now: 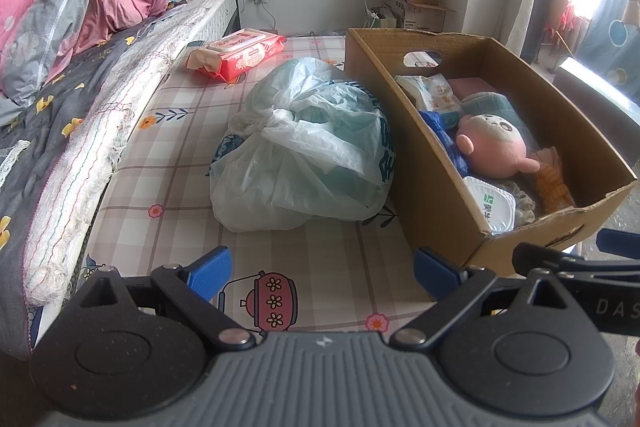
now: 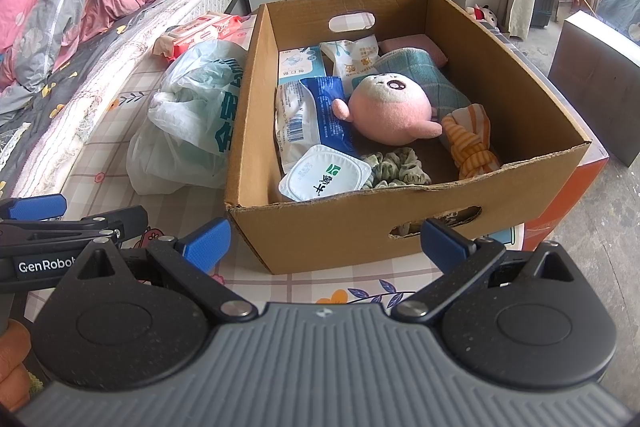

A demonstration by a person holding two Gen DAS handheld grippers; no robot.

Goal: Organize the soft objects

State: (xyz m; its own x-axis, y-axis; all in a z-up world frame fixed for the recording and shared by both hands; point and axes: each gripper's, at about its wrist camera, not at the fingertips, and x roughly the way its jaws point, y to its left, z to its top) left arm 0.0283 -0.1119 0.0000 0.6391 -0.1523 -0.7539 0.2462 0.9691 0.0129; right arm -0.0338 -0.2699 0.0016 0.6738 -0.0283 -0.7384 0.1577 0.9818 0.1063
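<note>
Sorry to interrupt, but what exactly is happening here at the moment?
A person is sorting soft things with two handheld grippers. The left gripper and right gripper are both open and empty. The cardboard box already holds a pink plush toy. A tied plastic bag sits beside it.

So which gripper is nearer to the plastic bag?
Left. The left gripper faces the plastic bag directly, just short of it. The right gripper faces the box, with the bag off to its left.

Both wrist cams low over the checked mat, facing forward. Left aims at tied pale plastic bag (image 1: 304, 147); right sits close on open brown cardboard box (image 2: 400, 231). Both views share both.
</note>
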